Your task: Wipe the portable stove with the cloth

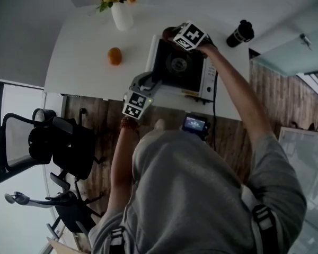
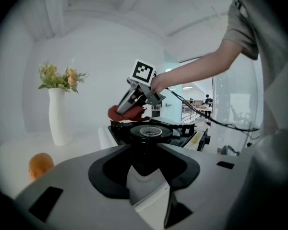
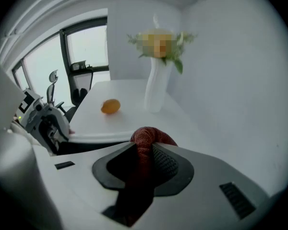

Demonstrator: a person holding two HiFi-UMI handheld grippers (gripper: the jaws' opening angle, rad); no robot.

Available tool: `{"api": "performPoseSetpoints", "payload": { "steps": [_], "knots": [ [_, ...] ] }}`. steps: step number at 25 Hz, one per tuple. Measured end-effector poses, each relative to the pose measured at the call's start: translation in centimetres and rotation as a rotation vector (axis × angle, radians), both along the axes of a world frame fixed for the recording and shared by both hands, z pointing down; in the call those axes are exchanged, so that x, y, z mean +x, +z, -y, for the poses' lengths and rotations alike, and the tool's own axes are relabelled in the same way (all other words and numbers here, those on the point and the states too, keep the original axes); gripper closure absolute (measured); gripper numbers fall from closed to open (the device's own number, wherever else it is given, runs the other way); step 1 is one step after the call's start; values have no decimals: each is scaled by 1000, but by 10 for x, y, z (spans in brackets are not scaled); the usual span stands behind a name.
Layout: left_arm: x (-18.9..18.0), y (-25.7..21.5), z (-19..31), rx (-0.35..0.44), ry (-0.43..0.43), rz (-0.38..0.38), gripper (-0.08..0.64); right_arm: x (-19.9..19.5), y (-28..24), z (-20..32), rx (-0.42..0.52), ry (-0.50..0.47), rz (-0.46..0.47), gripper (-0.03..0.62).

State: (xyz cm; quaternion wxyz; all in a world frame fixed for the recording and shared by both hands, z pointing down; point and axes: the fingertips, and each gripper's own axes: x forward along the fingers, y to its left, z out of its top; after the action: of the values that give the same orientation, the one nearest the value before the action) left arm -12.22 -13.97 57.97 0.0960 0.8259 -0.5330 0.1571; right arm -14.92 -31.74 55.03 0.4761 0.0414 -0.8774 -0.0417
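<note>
The portable stove (image 1: 181, 69) is white with a black top and a round burner (image 2: 148, 131); it stands near the table's front edge. My right gripper (image 1: 174, 36) hangs over the stove's back left corner, shut on a red cloth (image 3: 147, 139) that bunches out past its jaws. In the left gripper view that cloth (image 2: 123, 113) hovers just above the stove's far edge. My left gripper (image 1: 150, 82) sits at the stove's front left corner. Its jaws stand open, with the white corner of the stove (image 2: 144, 188) between them and dark gaps on both sides.
An orange (image 1: 114, 56) lies on the white table (image 1: 85, 62) left of the stove, and a white vase with flowers (image 1: 121, 12) stands behind it. A black bottle (image 1: 240, 33) is at the back right. An office chair (image 1: 58, 144) stands left of the person.
</note>
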Motion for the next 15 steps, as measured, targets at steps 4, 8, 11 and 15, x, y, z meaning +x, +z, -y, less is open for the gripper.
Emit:
{"api": "performPoseSetpoints", "payload": {
  "steps": [4,8,11,15],
  "knots": [
    [-11,-9,-5,5,-28,-78,370,-29,-36,-38,-17,-86,92,485],
    [-6,-2,-12,-16,-27,-28,365,-39,7,-73,40,-207,-97,483],
    [1,4,-17,-33,-9,8,357,-26,37,-64,48,-88,-216,483],
    [3,8,-25,-27,-36,2,353,-42,35,-63,-11,-39,-112,486]
  ]
}}
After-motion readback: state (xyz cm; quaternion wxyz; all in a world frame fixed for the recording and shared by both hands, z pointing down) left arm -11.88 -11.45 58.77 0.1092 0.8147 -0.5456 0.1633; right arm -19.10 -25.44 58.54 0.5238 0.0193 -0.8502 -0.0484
